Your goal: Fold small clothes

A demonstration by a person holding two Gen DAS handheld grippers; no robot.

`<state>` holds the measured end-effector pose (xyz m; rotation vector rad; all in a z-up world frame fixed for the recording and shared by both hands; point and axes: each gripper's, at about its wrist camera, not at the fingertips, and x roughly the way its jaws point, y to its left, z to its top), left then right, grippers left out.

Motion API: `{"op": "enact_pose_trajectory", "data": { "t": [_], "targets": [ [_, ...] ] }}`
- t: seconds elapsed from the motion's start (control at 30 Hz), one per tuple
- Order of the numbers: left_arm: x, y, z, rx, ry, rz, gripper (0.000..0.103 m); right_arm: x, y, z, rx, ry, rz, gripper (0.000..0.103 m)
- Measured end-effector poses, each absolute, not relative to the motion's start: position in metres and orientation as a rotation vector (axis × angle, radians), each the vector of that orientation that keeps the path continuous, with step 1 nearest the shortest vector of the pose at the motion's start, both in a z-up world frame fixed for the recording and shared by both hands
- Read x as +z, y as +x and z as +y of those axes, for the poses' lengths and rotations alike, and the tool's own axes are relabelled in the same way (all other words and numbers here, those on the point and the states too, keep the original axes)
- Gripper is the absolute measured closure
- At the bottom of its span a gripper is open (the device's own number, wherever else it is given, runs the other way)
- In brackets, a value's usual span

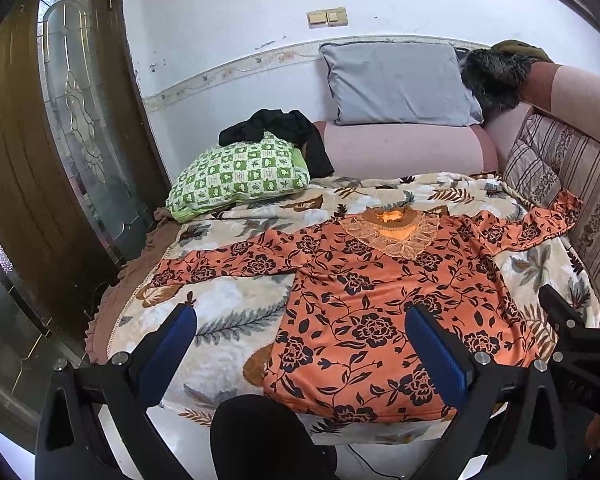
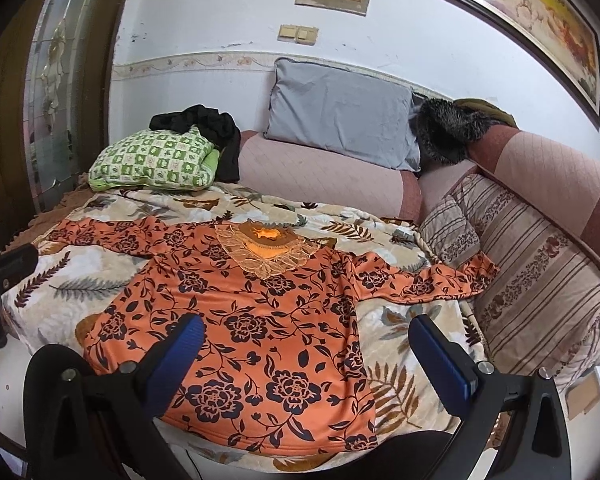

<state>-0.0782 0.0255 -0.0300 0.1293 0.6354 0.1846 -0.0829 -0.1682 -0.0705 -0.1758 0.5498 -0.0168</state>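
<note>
While orange top (image 1: 380, 312) lies flat, left fingers (image 1: 172, 344), right fingers (image 2: 440, 360) spread wide, empty.

The blanket (image 1: 228, 304) lies bare at lower left of the left wrist view; the green pillow (image 1: 240, 176) and striped cushions (image 2: 540, 280) crowd the far edges.

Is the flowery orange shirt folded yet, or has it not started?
Not started. Done: the orange shirt lies flat on the leafy blanket, both sleeves spread out, lace collar up. In hand: nothing; the left claw and right claw hang open above the shirt's hem. Left: fold in the sleeves, then fold the body.
</note>
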Motion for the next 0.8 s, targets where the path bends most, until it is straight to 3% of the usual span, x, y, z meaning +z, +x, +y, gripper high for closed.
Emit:
{"op": "enact_pose_trajectory", "data": {
  "t": [0.43,0.8],
  "targets": [
    [-0.047,-0.041,0.016,0.173,0.155,0.708,0.000,-0.085,-0.052,-0.182,-0.035,-0.170,0.582,0.000],
    [-0.129,0.074,0.026,0.205,0.111,0.932,0.000,-0.106,0.037,-0.289,-0.255,-0.069,0.618,0.000]
  ]
}}
